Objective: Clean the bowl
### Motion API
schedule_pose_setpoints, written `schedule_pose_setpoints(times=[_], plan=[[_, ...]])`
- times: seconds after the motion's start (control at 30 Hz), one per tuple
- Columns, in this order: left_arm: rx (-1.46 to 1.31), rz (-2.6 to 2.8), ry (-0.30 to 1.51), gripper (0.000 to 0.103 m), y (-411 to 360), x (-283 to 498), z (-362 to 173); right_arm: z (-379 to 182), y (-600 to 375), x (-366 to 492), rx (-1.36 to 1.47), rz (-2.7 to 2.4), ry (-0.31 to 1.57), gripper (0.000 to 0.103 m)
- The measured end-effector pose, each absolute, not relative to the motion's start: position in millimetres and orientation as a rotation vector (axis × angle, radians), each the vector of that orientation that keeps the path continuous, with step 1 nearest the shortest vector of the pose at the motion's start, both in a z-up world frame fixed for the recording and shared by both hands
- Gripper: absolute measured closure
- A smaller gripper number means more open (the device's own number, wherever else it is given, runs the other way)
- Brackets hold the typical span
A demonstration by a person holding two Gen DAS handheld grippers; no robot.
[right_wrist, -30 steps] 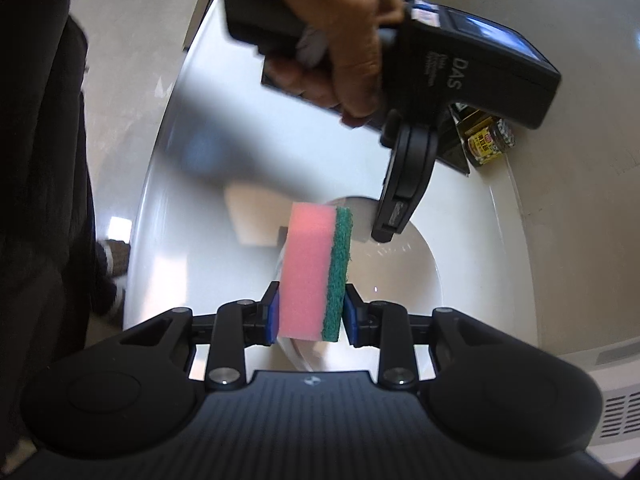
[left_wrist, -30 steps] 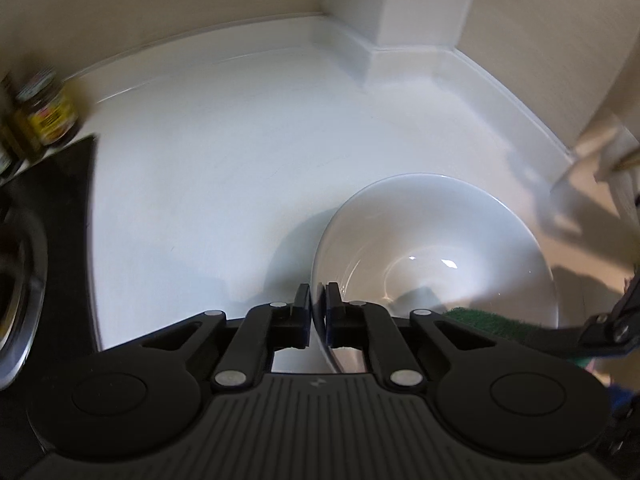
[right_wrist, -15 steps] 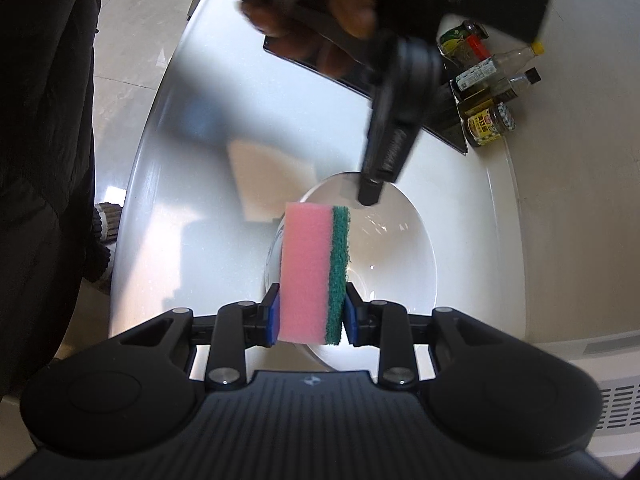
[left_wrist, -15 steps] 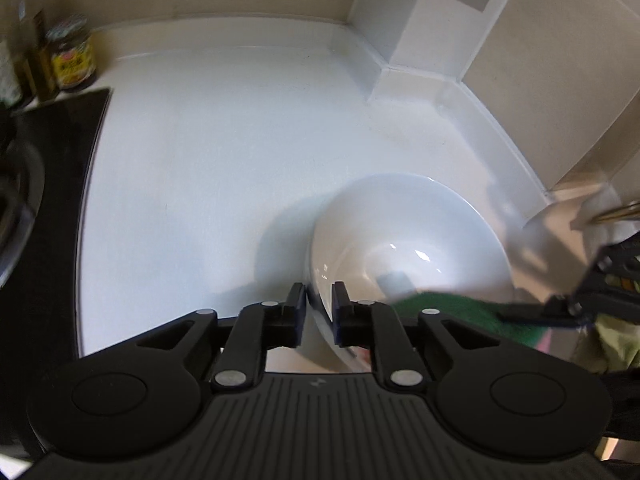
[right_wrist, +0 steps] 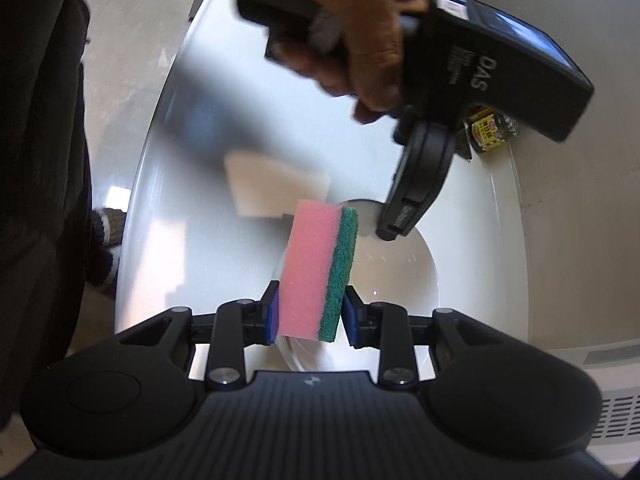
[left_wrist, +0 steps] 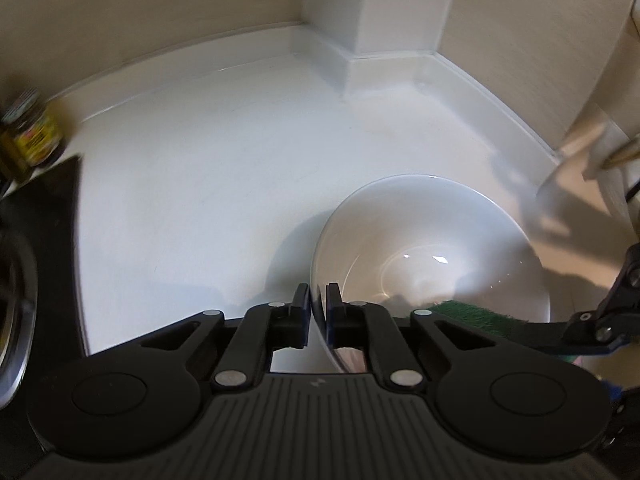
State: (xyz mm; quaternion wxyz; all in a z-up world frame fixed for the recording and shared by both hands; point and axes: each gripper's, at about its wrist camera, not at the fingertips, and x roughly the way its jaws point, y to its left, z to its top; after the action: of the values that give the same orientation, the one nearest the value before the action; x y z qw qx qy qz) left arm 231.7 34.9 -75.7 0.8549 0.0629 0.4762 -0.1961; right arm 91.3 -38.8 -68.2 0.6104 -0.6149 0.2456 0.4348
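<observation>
A white bowl (left_wrist: pixel 420 248) stands on the white countertop (left_wrist: pixel 220 160). My left gripper (left_wrist: pixel 318 300) is shut on the bowl's near rim, one pad outside and one inside. In the right wrist view that gripper (right_wrist: pixel 394 228) reaches down to the bowl (right_wrist: pixel 400 280) from above, held by a hand (right_wrist: pixel 368 32). My right gripper (right_wrist: pixel 310 312) is shut on a pink sponge with a green scouring side (right_wrist: pixel 316 272), held upright just above the bowl's edge. The sponge's green side (left_wrist: pixel 472 314) shows over the bowl's right rim in the left wrist view.
A yellow-labelled jar (left_wrist: pixel 34 136) stands at the far left by a black cooktop (left_wrist: pixel 40 216). A wall corner post (left_wrist: pixel 380 12) rises behind the counter. The person's dark clothing (right_wrist: pixel 36 160) fills the left of the right wrist view, beside the counter's edge.
Half a second ago the left gripper stood wider around the rim and pulled back; now it is closed on the rim again, back where it was. The right gripper still holds the sponge in place.
</observation>
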Motion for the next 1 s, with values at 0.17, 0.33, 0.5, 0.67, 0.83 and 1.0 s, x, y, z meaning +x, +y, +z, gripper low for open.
schedule_pose_setpoints(times=[0.17, 0.33, 0.5, 0.67, 0.83, 1.0], plan=[[0.064, -0.420, 1.009, 0.097, 36, 240, -79, -70, -51, 95, -1.491, 0.982, 0.581, 0.076], [-0.067, -0.353, 1.018, 0.089, 50, 211, -76, -69, -52, 95, -1.466, 0.969, 0.585, 0.076], [-0.094, -0.318, 1.011, 0.088, 50, 189, -78, -69, -54, 98, -1.447, 0.959, 0.589, 0.076], [-0.040, -0.302, 1.009, 0.093, 41, 200, -80, -66, -50, 96, -1.403, 0.973, 0.586, 0.076], [0.104, -0.376, 1.013, 0.097, 29, 222, -77, -68, -45, 89, -1.408, 0.991, 0.558, 0.076], [0.137, -0.416, 1.020, 0.097, 26, 234, -76, -69, -62, 95, -1.537, 0.986, 0.560, 0.076]])
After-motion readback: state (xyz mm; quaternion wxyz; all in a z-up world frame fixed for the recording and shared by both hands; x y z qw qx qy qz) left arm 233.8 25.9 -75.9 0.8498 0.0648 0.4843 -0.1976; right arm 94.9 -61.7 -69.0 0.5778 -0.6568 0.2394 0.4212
